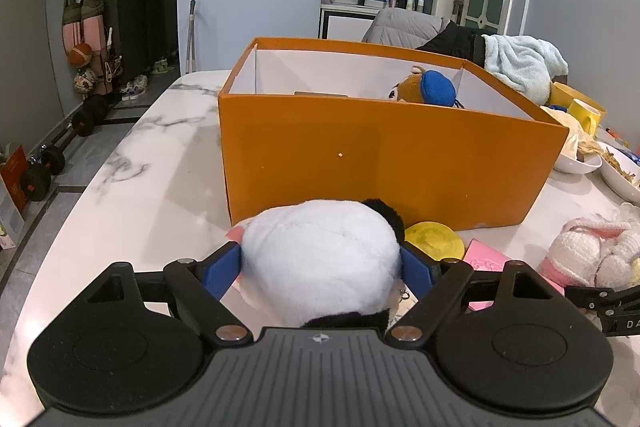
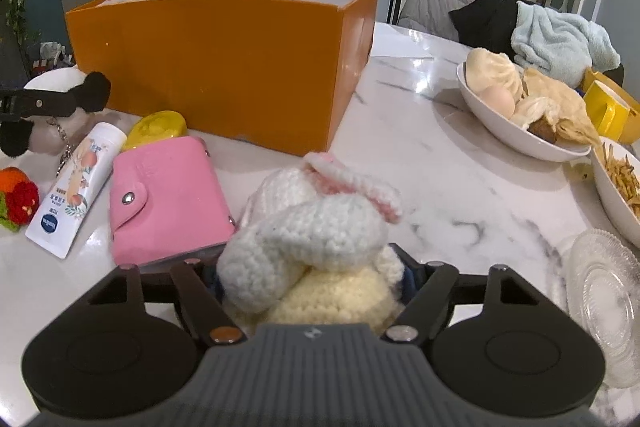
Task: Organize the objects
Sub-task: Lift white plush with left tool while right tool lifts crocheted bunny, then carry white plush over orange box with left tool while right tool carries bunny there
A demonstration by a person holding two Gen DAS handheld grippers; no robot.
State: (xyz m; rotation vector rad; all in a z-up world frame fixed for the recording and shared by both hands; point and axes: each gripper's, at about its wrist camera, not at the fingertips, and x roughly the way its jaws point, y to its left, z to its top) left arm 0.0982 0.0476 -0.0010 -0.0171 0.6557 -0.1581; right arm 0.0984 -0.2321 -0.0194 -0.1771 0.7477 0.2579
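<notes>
Here the left gripper [image 1: 320, 263] pinches a white plush toy with black ears [image 1: 320, 259], its blue pads [image 1: 222, 273] pressed into the toy's sides just in front of the orange cardboard box [image 1: 384, 163], which stands open on the marble bench [image 1: 160, 179]. Inside the box, toward its far right corner, a brown plush with a blue cap [image 1: 430, 89] rises above the rim. A yellow round container [image 1: 434, 239] lies at the foot of the box wall, just right of the white plush, and a pink wallet [image 1: 486, 259] lies beside it. In the right wrist view, the right gripper [image 2: 312, 279] has a white and cream crocheted bunny [image 2: 316, 231] between its fingers; the toy fills the gap and hides the pads, so it looks clamped on the bunny, though I cannot see the contact clearly. The bunny's pink-lined ears point toward the box's near corner. To its left the pink wallet [image 2: 168, 199], closed with a snap tab, lies flat on the bench, touching or nearly touching the bunny. Further left a white lotion tube [image 2: 76, 191] lies slanted, cap end toward the box, with a red and orange crocheted piece [image 2: 18, 197] near the left edge. On the right side of the bench stand a white bowl of buns and an egg [image 2: 516, 139], a dish of thin fried strips [image 2: 618, 187], a yellow mug [image 2: 610, 107] and a clear glass saucer [image 2: 606, 299]. A pale blue towel [image 2: 560, 43] is heaped behind the bowl.
</notes>
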